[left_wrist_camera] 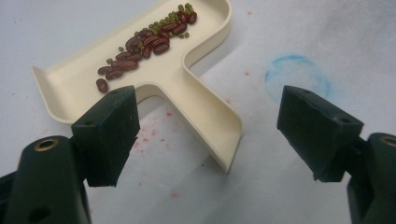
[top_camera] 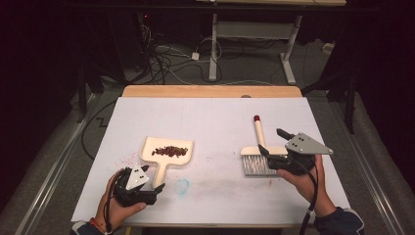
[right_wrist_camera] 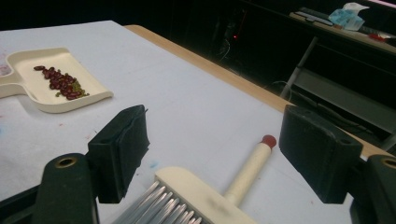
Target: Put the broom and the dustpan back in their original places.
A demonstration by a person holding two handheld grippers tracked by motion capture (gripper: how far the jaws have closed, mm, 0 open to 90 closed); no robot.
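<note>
A cream dustpan [top_camera: 167, 152] lies left of the table's middle, and a row of red and green beans [top_camera: 170, 151] rests in it. Its handle [left_wrist_camera: 205, 119] points toward my left gripper [top_camera: 152, 187], which stands open just behind the handle's end without touching it; the beans [left_wrist_camera: 149, 39] lie farther up the pan. At the right lies a cream brush [top_camera: 258, 151] with grey bristles and a red-tipped handle [right_wrist_camera: 250, 168]. My right gripper [top_camera: 273, 142] is open beside the brush head [right_wrist_camera: 196, 198], its jaws spread wide and empty.
The white table cover [top_camera: 210, 122] carries a faint blue ring [top_camera: 182, 186] near the front and pink specks around the dustpan. A wooden table edge [top_camera: 210, 91] runs along the back. Beyond it are cables and desk legs on a grey floor.
</note>
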